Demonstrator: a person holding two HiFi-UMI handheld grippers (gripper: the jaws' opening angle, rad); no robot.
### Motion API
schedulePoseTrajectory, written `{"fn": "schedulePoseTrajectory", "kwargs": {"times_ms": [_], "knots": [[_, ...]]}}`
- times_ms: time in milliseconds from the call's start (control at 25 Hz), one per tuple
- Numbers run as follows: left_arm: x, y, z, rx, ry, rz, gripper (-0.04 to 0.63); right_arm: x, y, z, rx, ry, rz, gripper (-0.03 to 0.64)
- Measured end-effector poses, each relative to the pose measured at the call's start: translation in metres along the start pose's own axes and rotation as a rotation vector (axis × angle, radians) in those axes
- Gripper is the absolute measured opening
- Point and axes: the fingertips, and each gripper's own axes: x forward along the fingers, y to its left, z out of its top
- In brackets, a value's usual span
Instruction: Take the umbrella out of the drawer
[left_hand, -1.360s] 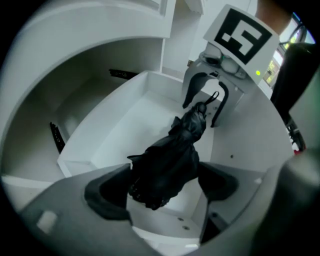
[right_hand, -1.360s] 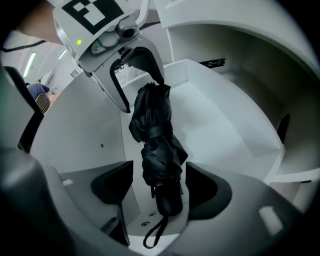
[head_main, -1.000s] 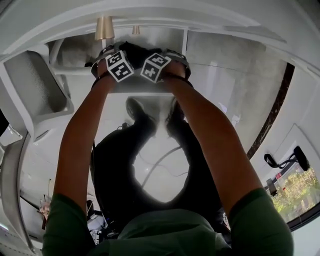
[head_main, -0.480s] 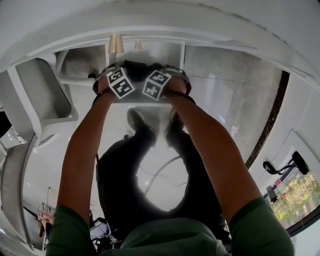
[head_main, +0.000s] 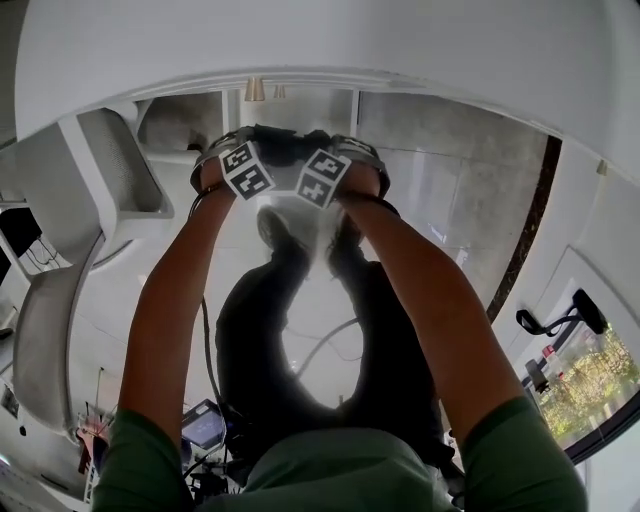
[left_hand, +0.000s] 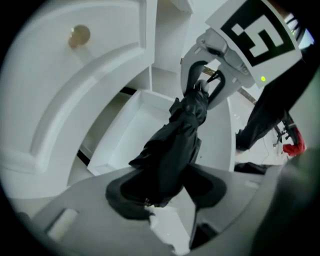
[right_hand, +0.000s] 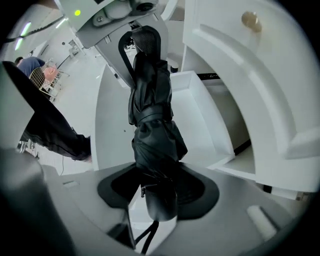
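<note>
Two grippers share one folded black umbrella (right_hand: 150, 125), held crosswise above the open white drawer (left_hand: 127, 132). The left gripper (left_hand: 165, 187) has just been closing its fingers, which now clamp the canopy end. The right gripper (right_hand: 157, 192), also just closing, grips the handle end. From the head view, the umbrella sits at twelve o'clock, beyond the person's shoes (head_main: 275, 225).

One umbrella (right_hand: 151, 125), one drawer (left_hand: 122, 136), two tools: left tool (left_hand: 167, 192), right tool (right_hand: 157, 192).
</note>
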Motion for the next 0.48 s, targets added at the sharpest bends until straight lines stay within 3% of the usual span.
{"fn": "schedulePoseTrajectory", "kwargs": {"times_ms": [280, 480], "knots": [[-0.093, -0.004, 0.021, 0.002, -0.01, 0.039, 0.198, -0.094, -0.004, 0.001, -0.016, -0.025, -0.045, 0.209], [-0.166, -0.03, 0.05, 0.009, -0.013, 0.059, 0.196, -0.174, 0.006, -0.021, -0.016, -0.043, -0.068, 0.209]]}}
